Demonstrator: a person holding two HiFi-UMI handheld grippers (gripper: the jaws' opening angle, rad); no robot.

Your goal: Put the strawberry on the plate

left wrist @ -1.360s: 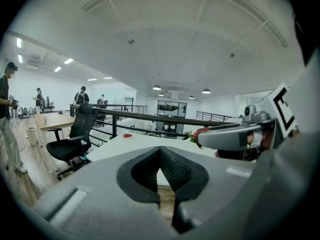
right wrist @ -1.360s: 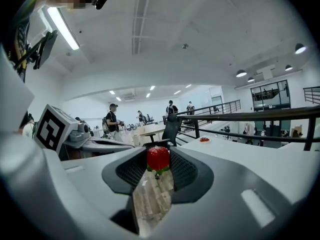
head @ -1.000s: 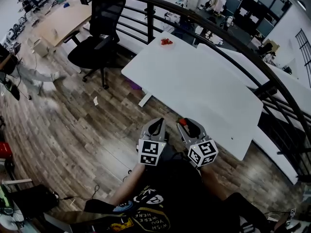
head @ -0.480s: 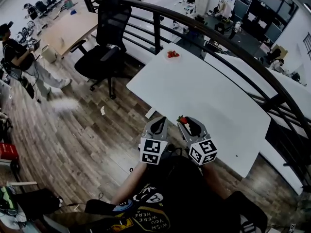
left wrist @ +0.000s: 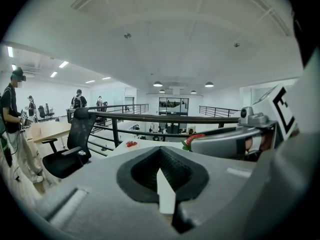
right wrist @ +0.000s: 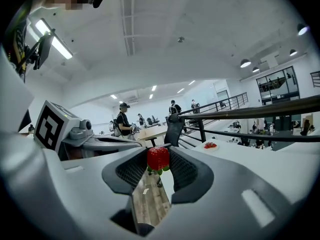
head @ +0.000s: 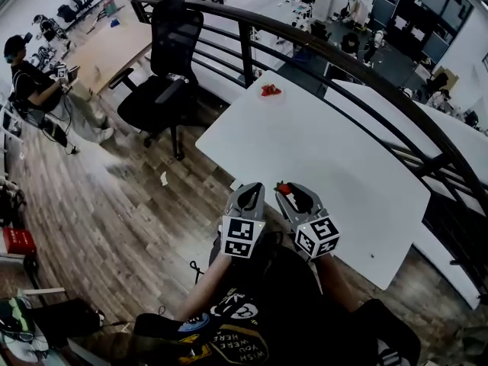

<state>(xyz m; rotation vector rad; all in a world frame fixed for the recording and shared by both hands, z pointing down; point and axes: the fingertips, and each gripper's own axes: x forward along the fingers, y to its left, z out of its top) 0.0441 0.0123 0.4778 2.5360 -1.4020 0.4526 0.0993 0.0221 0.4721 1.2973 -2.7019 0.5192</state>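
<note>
My right gripper (head: 292, 195) is shut on a red strawberry (head: 284, 188), held in front of my chest over the near edge of the white table (head: 328, 158). In the right gripper view the strawberry (right wrist: 158, 158) sits between the black pads at the gripper's (right wrist: 158, 160) tips, green leaves down. My left gripper (head: 245, 198) hangs beside it, jaws together and nothing in them; its own view shows the gripper's (left wrist: 160, 151) tips meeting. A small white plate (head: 269, 91) with red strawberries on it stands at the table's far corner, and the plate (right wrist: 210, 146) shows ahead to the right.
A black office chair (head: 164, 90) stands on the wood floor left of the table. A dark curved railing (head: 328, 56) runs behind the table's far side. A person (head: 34, 78) stands at the far left near a wooden desk (head: 107, 40).
The head view has shifted and the person at the left has come into sight. Both grippers stay side by side before my chest, with the strawberry still in the right one.
</note>
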